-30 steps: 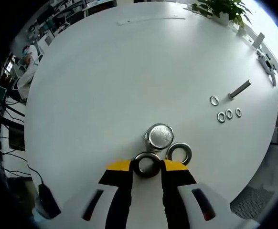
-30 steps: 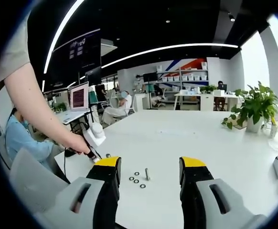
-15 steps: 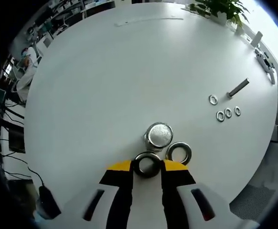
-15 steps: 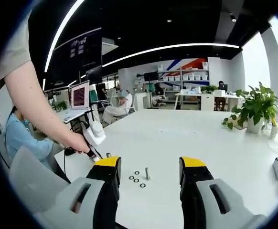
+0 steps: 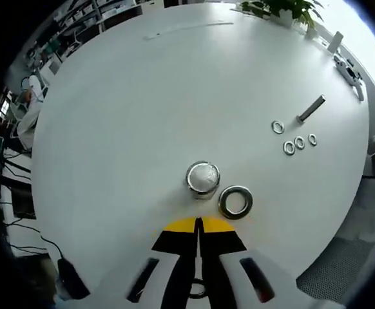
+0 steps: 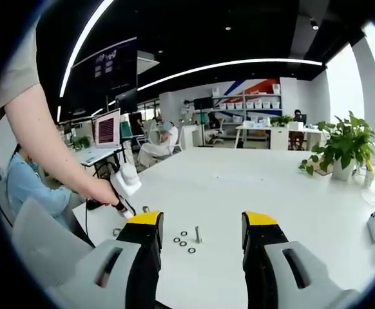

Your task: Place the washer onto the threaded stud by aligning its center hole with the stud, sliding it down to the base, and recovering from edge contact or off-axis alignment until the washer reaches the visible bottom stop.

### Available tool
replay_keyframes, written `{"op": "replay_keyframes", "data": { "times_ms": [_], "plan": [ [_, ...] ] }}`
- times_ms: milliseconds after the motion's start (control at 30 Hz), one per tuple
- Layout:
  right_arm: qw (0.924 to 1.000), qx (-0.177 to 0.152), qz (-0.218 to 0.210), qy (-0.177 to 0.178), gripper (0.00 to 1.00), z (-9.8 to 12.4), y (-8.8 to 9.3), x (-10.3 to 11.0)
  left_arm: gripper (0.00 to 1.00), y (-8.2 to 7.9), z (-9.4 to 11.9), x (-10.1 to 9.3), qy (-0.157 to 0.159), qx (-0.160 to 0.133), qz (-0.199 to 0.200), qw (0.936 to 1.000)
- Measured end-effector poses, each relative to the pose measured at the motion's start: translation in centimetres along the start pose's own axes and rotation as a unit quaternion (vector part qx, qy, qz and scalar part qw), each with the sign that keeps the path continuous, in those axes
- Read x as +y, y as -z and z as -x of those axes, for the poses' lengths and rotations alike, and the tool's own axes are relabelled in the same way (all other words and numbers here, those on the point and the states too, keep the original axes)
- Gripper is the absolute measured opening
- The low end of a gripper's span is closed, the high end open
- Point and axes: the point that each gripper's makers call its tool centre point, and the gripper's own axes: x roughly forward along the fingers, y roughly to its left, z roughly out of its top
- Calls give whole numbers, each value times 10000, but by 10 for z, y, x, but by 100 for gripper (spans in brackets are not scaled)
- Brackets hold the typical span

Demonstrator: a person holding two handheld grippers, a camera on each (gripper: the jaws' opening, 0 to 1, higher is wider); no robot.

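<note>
White table (image 5: 129,116) carries a stiff, slick steel washer (image 5: 235,201) beside the stud (image 5: 203,177), best pinched across its rim; left gripper (image 5: 198,225) closed, apparently empty, right gripper (image 6: 201,223) agape.

A white round table (image 5: 142,103) carries a shiny silver stud (image 5: 203,177), a silver-grey washer (image 5: 235,201), four small silver rings (image 5: 289,148) and a grey bolt (image 5: 310,109). The left gripper (image 5: 198,225) wears yellow tips over black fingers on a pale grey body, as does the right gripper (image 6: 200,222). Green leaves mark the potted plant (image 6: 343,145).
</note>
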Motion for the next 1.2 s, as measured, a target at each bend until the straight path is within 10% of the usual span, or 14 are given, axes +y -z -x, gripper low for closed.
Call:
{"op": "replay_keyframes", "data": {
  "times_ms": [1200],
  "plan": [
    [10000, 50, 51, -24, 51, -1, 2, 2, 0, 13, 0, 4, 104, -108, 213, 9997]
  ]
}}
